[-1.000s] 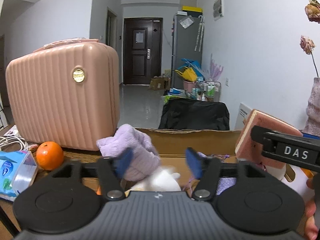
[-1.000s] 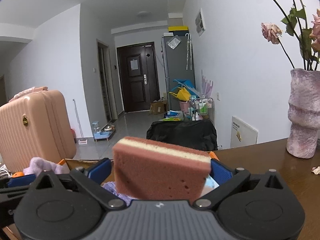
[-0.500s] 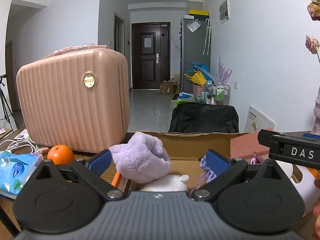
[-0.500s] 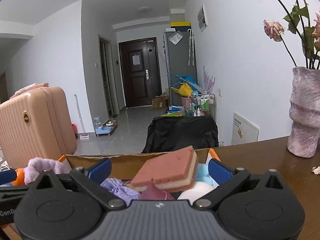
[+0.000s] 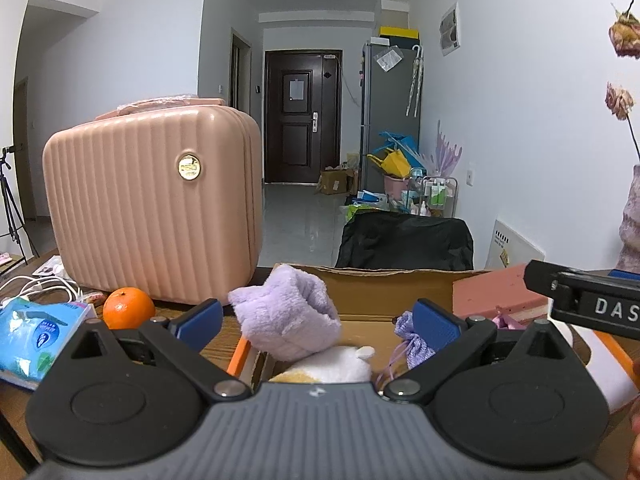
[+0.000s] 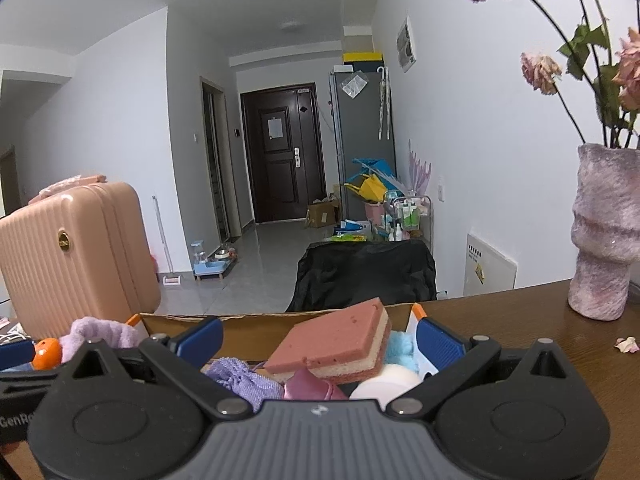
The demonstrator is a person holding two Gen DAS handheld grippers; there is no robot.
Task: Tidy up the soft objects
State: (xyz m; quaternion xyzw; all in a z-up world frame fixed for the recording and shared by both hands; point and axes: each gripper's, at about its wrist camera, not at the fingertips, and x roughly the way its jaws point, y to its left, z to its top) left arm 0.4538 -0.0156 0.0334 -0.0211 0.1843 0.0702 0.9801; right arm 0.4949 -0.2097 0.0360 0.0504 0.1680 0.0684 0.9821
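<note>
Risk assessment: the sponge point(image 6: 334, 342) lies tilted on top of the pile in the cardboard box point(image 5: 384, 292), and the purple cloth point(image 5: 286, 314) rests partly over the box's left rim. In my judgement either could slide out if nudged, because neither sits flat.

Left gripper point(image 5: 316, 318): fingers spread wide, holding nothing, with the cloth between them but not touching. Right gripper point(image 6: 318, 338): fingers likewise apart and empty, either side of the sponge.

Clearances: the suitcase point(image 5: 152, 204) and orange point(image 5: 129, 307) stand just left of the box on the bench point(image 6: 520, 320); the vase point(image 6: 604, 232) stands well to the right. Open room lies above the box.
</note>
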